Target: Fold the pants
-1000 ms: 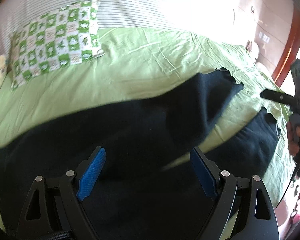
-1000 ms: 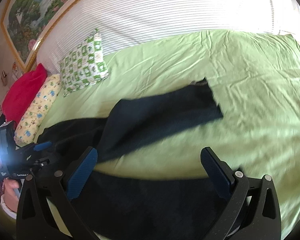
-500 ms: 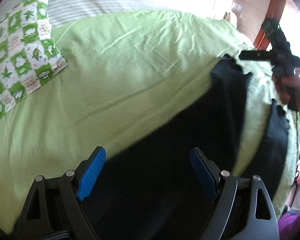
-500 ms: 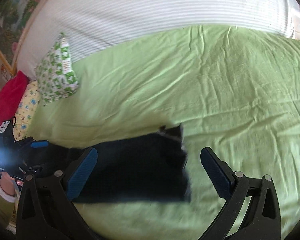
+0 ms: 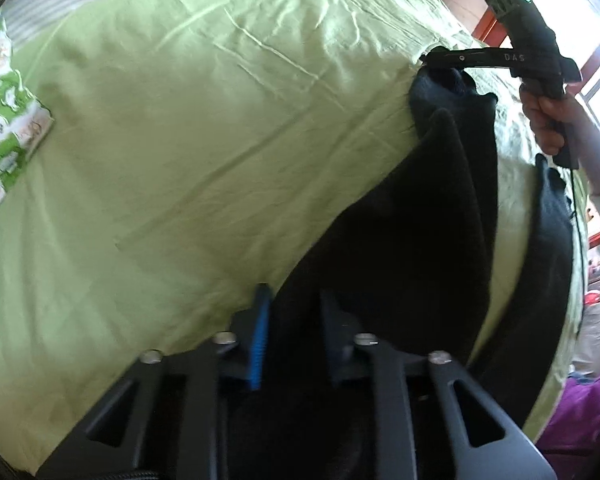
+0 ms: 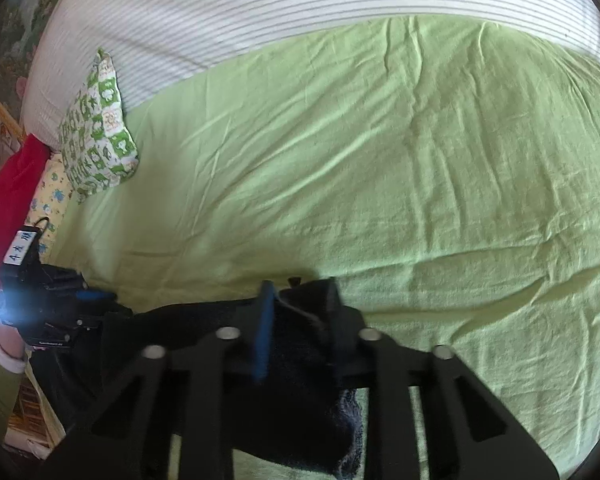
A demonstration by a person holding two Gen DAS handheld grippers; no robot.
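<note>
Dark navy pants (image 5: 420, 240) lie spread over a light green bed sheet (image 5: 220, 120). In the left wrist view my left gripper (image 5: 294, 300) is closing its jaws, with the pants' edge pinched between the blue pads. Far across the pants, a hand (image 5: 548, 120) holds my right gripper (image 5: 432, 60) at the raised end of one leg. In the right wrist view my right gripper (image 6: 300, 286) is also closing its jaws, and the leg's hem is squeezed between them. The pants (image 6: 204, 320) run from there to my left gripper (image 6: 108, 304), which is partly lost in glare.
A green and white checked pillow (image 6: 96, 128) lies at the sheet's (image 6: 380, 160) far left, beside a red cushion (image 6: 12, 184) and a yellow patterned one (image 6: 52, 192). White striped bedding (image 6: 260, 8) runs along the back. Purple cloth (image 5: 580, 420) lies off the bed's right edge.
Both grippers went from wide open to closed down on the pants' cloth. Both moved in over the far edge of the pants, the left at one end and the right at a leg's hem.
</note>
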